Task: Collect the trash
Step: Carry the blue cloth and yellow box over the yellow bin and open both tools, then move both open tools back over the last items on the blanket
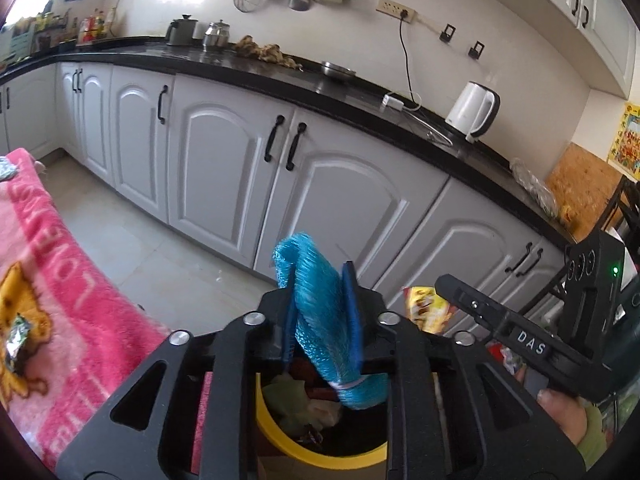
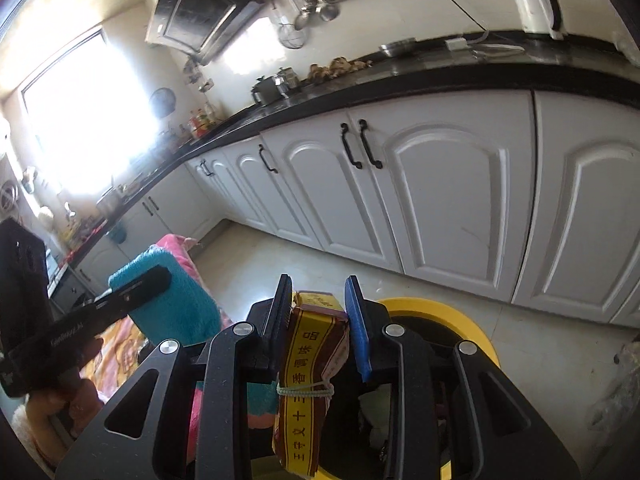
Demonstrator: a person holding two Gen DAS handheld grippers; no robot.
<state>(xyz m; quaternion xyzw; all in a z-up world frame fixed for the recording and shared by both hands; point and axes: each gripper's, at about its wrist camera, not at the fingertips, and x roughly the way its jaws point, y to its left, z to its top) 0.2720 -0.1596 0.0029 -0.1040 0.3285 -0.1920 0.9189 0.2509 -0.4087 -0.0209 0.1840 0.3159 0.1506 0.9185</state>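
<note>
Left wrist view: the left gripper (image 1: 322,312) stands over a yellow bin (image 1: 320,446), its fingers (image 1: 354,316) set a narrow way apart with a blue mesh pouch (image 1: 320,312) between them. The pouch rises above the fingertips and hangs below them, its tied lower end above the bin's mouth; both pads appear to lie against it. The bin already contains crumpled scraps and wrappers (image 1: 308,412). At left lies a pink blanket (image 1: 60,280) with a small foil wrapper (image 1: 16,340) on it. At right the right gripper (image 1: 432,308) shows from the side, a yellow snack packet (image 1: 426,308) at its tip, and part of a hand (image 1: 568,412) under its body. Behind run white cabinets (image 1: 224,168) beneath a black surface (image 1: 280,76) that carries a white kettle (image 1: 472,110), a metal bowl (image 1: 338,70) and two pots (image 1: 200,32).

Right wrist view: the right gripper (image 2: 320,320) holds a brown-and-yellow packet (image 2: 312,360) printed with Chinese characters and tied by a thin string. Its fingers (image 2: 358,328) are moderately apart; the packet fills the gap and touches both pads, its lower part hanging down over the bin's near rim. The yellow bin (image 2: 460,316) lies just below and to the right, on the pale floor (image 2: 280,252). At left the left gripper (image 2: 148,280) appears side-on with the blue pouch (image 2: 176,300) in it, above the pink blanket (image 2: 176,244), and a hand (image 2: 52,392) is around its grip. The cabinets (image 2: 440,184), dark surface (image 2: 400,76), kettle (image 2: 532,0) and a range hood (image 2: 200,12) fill the background.
</note>
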